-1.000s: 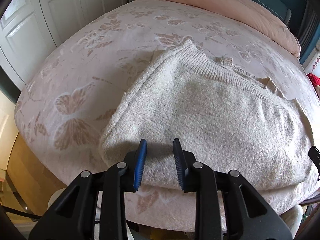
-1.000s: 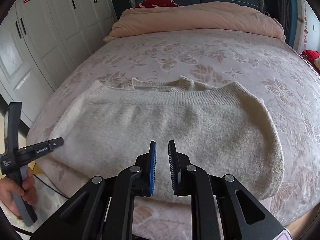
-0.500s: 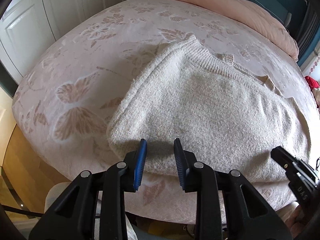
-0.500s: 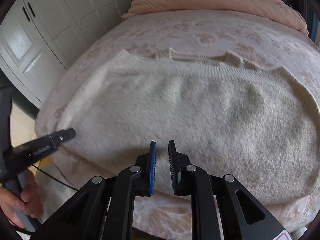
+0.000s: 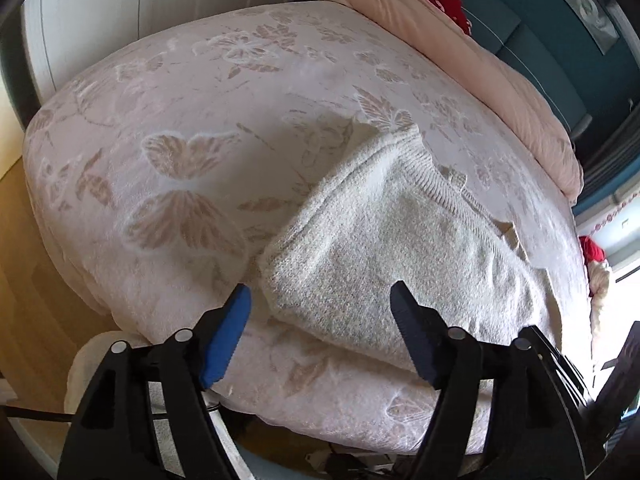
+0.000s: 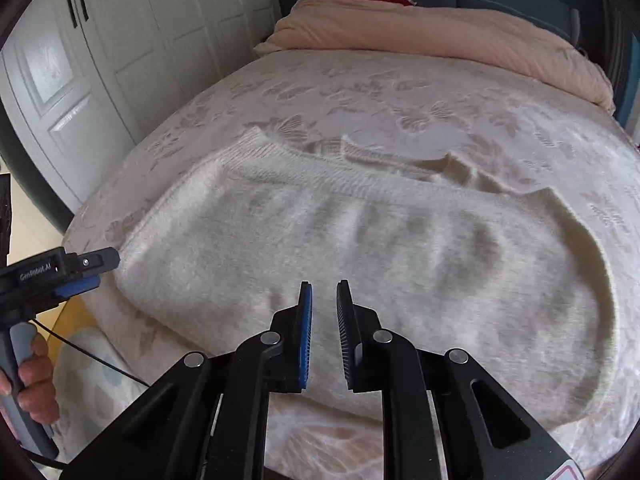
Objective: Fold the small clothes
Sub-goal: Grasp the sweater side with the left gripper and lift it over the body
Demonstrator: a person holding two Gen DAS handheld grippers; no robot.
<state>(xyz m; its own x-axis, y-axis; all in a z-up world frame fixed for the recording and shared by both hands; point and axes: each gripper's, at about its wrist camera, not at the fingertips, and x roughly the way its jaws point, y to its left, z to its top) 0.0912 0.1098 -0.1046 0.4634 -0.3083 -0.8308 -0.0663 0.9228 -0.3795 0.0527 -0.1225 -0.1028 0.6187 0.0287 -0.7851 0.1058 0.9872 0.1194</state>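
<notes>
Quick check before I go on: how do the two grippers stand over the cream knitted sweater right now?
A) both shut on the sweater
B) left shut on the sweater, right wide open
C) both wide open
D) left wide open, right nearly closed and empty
D: the left gripper spreads wide around the corner of the cream knitted sweater; the right gripper shows only a narrow gap, holding nothing.

The cream knitted sweater [image 6: 360, 248] looks fuzzy and matt, ribbed at its collar; the pink butterfly-patterned bedspread [image 5: 192, 168] is soft woven cloth.
</notes>
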